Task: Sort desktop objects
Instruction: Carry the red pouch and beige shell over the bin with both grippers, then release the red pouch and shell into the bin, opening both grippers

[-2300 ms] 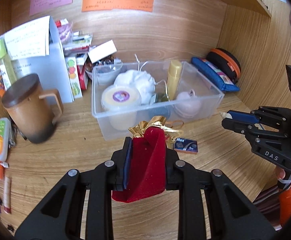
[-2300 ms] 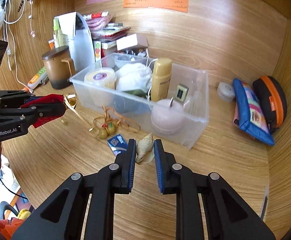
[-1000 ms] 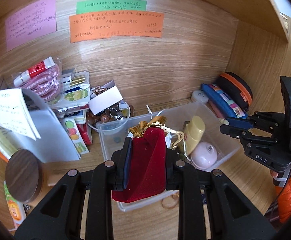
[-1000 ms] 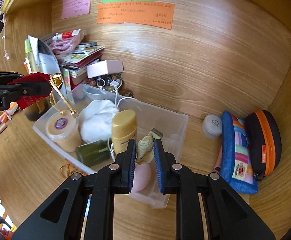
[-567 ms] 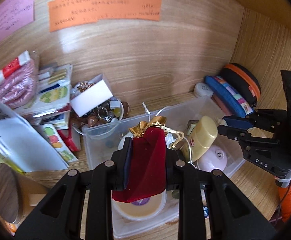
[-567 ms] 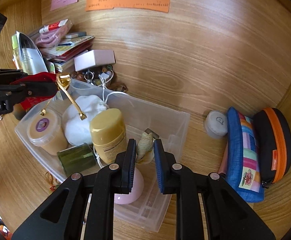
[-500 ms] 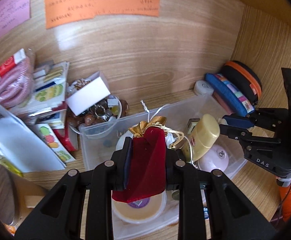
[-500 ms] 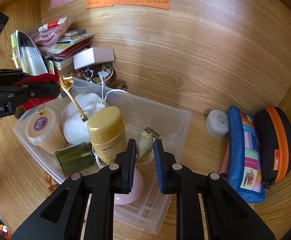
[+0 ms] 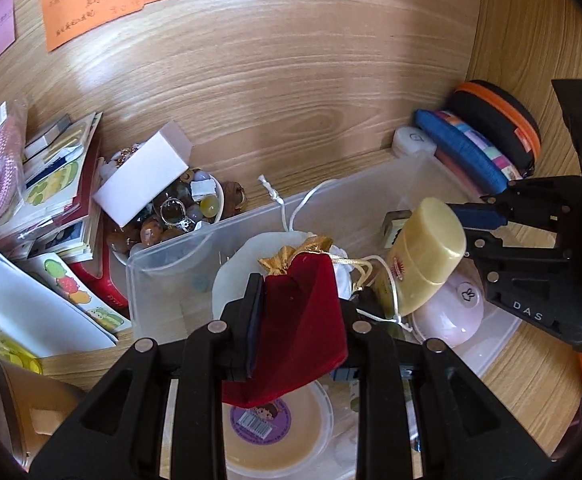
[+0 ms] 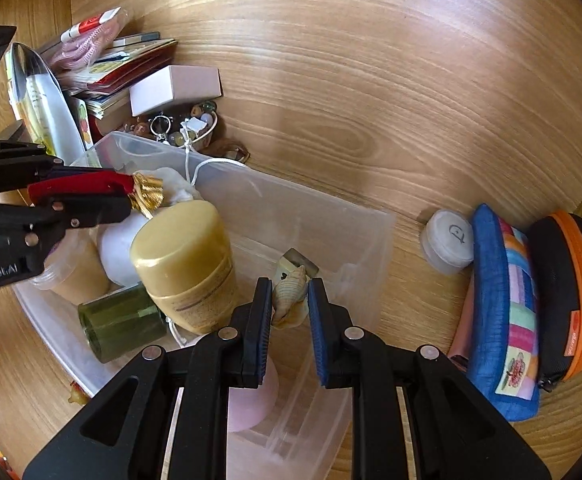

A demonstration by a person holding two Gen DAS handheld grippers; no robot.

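Note:
My left gripper is shut on a red velvet pouch with a gold top and holds it over the clear plastic bin, above a round tub and a white bundle. It also shows in the right wrist view. My right gripper is shut on a beige seashell and holds it over the bin's right half. The bin holds a yellow bottle, a green jar and a pink round case.
A bowl of beads and rings with a white box stands behind the bin, beside stacked booklets. A white round case, a blue pouch and a black-orange case lie at the right. A brown mug is at the lower left.
Both grippers have moved forward and down over the bin, still holding the pouch and the shell. The bin's contents now look closer and lie under the fingers.

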